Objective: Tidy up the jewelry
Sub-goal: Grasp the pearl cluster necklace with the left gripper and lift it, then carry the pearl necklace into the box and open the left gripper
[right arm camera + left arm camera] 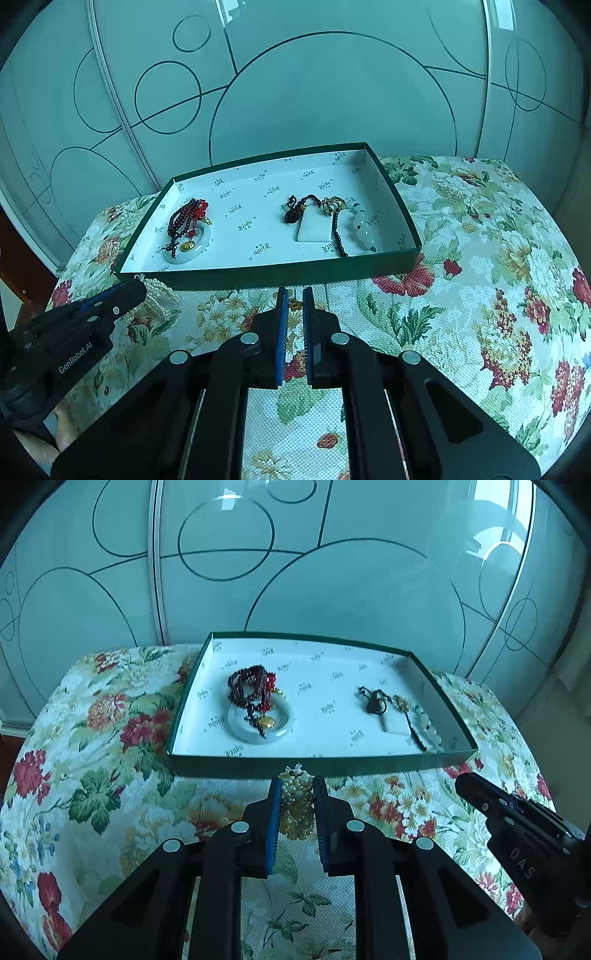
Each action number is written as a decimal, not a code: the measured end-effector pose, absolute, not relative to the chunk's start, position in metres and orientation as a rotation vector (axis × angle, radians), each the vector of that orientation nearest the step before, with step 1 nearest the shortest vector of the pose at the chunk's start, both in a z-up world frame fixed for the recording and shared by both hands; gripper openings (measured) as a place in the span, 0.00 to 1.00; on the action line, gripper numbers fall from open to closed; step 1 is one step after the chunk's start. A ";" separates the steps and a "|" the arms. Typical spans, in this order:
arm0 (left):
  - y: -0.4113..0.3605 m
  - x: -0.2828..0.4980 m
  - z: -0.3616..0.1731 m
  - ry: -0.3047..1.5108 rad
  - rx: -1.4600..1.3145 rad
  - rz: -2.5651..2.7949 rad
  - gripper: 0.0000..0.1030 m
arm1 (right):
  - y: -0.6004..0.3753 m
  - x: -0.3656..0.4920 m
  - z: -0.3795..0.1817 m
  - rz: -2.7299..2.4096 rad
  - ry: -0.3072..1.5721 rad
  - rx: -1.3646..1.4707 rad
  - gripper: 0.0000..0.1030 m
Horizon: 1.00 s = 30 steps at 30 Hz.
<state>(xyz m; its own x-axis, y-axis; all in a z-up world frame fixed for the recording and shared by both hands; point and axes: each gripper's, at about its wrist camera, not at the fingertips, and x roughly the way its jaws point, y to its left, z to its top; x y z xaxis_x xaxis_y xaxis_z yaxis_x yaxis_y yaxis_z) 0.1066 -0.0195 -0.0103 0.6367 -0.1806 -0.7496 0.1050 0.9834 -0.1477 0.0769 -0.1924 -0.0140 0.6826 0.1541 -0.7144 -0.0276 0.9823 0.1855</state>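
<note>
Between your left fingers: the pearl strand [295, 801] sits bunched, just short of the green tray's [317, 764] near wall.
Left gripper [295, 786]: you have it clenched on the pearls.
Right gripper [293, 301]: nearly closed, holding nothing, above the floral cloth [461, 295].

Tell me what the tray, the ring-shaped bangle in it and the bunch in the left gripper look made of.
Tray: likely cardboard, thin green walls, printed white lining.
Bangle: looks like pale jade or glass, smooth and glossy.
Bunch in the left gripper: strands of small pearl-like beads, creamy sheen; whether real pearl or imitation cannot be told.
</note>
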 end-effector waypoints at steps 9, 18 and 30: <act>-0.022 0.113 0.004 0.829 -0.079 -0.167 0.17 | -0.188 0.082 -0.004 0.113 0.793 0.154 0.07; -0.023 0.125 0.017 0.793 -0.065 -0.165 0.17 | -0.185 0.091 0.006 0.125 0.770 0.146 0.07; -0.017 0.150 0.033 0.748 -0.053 -0.145 0.17 | -0.183 0.109 0.021 0.127 0.737 0.129 0.07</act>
<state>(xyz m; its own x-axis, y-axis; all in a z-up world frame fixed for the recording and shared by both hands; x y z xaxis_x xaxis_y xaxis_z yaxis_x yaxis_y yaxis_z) 0.1501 -0.0169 0.0330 0.7238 -0.1501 -0.6735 0.1124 0.9887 -0.0996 0.1093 -0.1829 0.0215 0.7337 0.1607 -0.6602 -0.0703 0.9844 0.1614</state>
